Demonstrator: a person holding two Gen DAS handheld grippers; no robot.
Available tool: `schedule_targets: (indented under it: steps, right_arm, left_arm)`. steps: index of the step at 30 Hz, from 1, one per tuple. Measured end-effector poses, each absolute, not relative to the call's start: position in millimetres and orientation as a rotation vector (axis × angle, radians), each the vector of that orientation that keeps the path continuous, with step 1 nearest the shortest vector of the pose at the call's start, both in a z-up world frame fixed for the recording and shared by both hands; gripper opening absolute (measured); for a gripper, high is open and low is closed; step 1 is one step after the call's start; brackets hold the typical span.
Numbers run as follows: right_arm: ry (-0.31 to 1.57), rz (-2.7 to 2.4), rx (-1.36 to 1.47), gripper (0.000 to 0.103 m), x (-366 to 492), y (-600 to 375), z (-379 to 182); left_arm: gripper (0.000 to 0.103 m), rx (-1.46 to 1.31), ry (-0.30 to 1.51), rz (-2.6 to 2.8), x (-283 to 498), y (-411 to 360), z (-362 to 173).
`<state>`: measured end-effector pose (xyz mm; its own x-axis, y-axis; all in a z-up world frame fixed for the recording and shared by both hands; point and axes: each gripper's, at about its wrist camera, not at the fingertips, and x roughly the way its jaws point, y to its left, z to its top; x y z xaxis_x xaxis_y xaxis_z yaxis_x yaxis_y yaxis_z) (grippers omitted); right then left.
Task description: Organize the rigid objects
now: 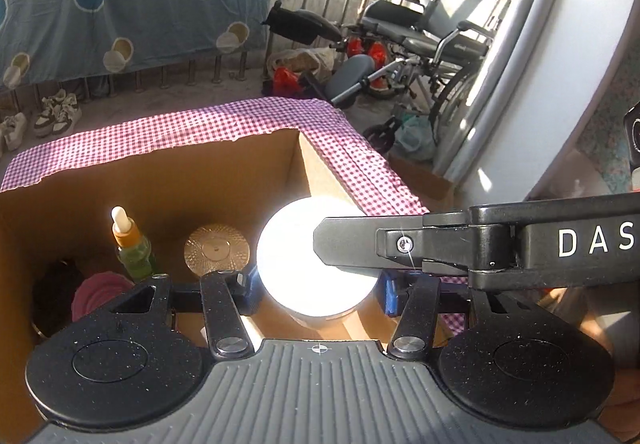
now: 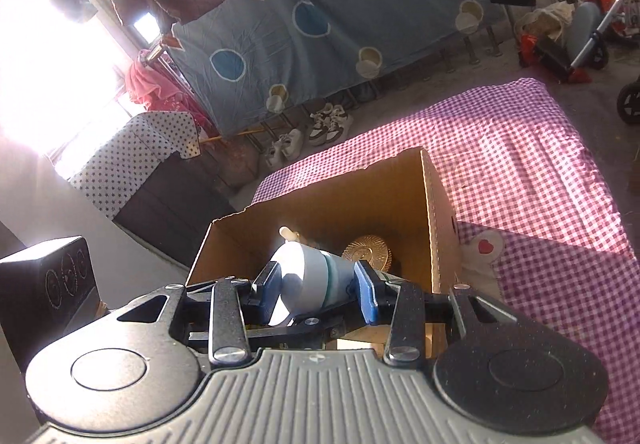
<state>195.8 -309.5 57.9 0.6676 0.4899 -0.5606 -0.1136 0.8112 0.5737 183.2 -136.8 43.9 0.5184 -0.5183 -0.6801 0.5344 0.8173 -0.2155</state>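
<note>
Jar going into the box
Both claws, left claw [image 1: 318, 286] and right claw [image 2: 316, 294], are gripping the white jar [image 2: 310, 276] over the cardboard box [image 2: 320, 199]; dropper bottle [image 1: 130, 244] and gold lid [image 1: 217, 250] are sitting inside already.

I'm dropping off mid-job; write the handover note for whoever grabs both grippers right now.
Right gripper: jaws shut on the white jar, lid to base, jar tilted above the cardboard box.
Left gripper: jaws look closed on the same jar's sides; which one carries it is unclear.
Done: dropper bottle, gold-lidded jar and a pink item are in the box, which stands on the checked cloth.
Left: lower the jar into the box, then release both.
</note>
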Motion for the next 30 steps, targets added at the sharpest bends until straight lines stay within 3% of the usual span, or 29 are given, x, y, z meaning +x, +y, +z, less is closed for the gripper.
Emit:
schedule_targets:
  steps: [15, 20, 24, 26, 30]
  right_arm:
    - [0.8, 0.419, 0.576, 0.047, 218.6, -322.5, 26.0]
    - [0.756, 0.397, 0.581, 0.054, 210.0, -327.1, 31.5]
    - [0.728, 0.391, 0.596, 0.054, 200.1, -330.8, 36.2]
    - [0.682, 0.374, 0.609, 0.054, 185.5, -334.7, 43.4]
    - [0.614, 0.347, 0.622, 0.054, 158.4, -338.0, 56.4]
  left_arm:
    - [0.053, 0.147, 0.92, -0.567, 203.4, -150.3, 24.8]
    - [0.054, 0.146, 0.914, -0.573, 207.6, -154.2, 21.2]
    - [0.075, 0.162, 0.887, -0.561, 201.8, -155.0, 25.4]
    - [0.075, 0.154, 0.868, -0.57, 197.5, -151.9, 30.2]
    - [0.093, 0.126, 0.812, -0.566, 183.3, -141.9, 44.7]
